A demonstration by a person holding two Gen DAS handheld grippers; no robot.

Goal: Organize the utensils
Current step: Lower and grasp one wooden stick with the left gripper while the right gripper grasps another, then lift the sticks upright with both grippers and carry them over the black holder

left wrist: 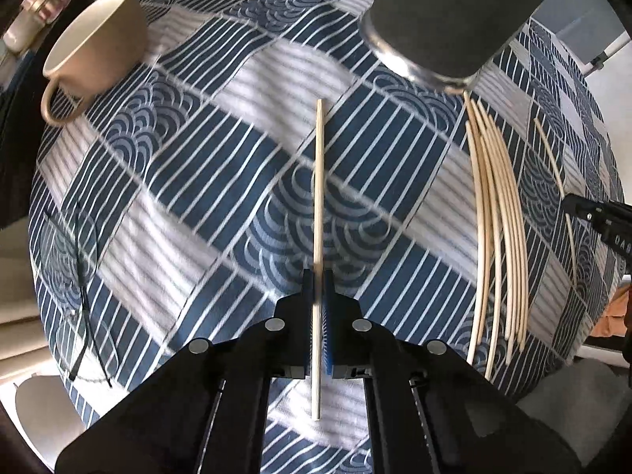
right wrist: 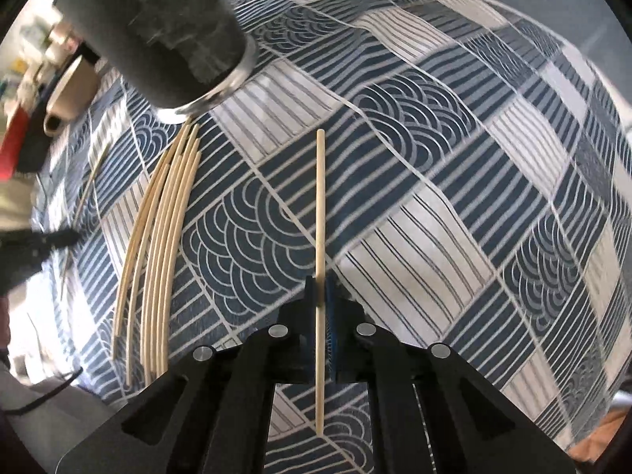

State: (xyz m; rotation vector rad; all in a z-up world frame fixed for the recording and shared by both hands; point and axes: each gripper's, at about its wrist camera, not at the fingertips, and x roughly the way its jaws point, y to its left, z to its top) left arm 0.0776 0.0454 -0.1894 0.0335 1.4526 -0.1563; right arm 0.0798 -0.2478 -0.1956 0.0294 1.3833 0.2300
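My left gripper (left wrist: 317, 276) is shut on a pale wooden chopstick (left wrist: 318, 181) that points forward above the cloth. My right gripper (right wrist: 320, 282) is shut on another chopstick (right wrist: 320, 205), also held above the cloth. A bundle of several chopsticks (left wrist: 495, 213) lies on the table beside a dark tumbler (left wrist: 454, 12); the bundle (right wrist: 162, 245) and the tumbler (right wrist: 158, 27) also show in the right wrist view. A single chopstick (left wrist: 553, 162) lies apart, right of the bundle, near the other gripper's tip (left wrist: 592, 213).
A blue and white patterned tablecloth (left wrist: 189, 181) covers the table. A beige cup (left wrist: 91, 39) stands at the far left, also seen in the right wrist view (right wrist: 71, 91). A black cable tie (left wrist: 83, 308) lies near the left edge. The table edge runs close at the right.
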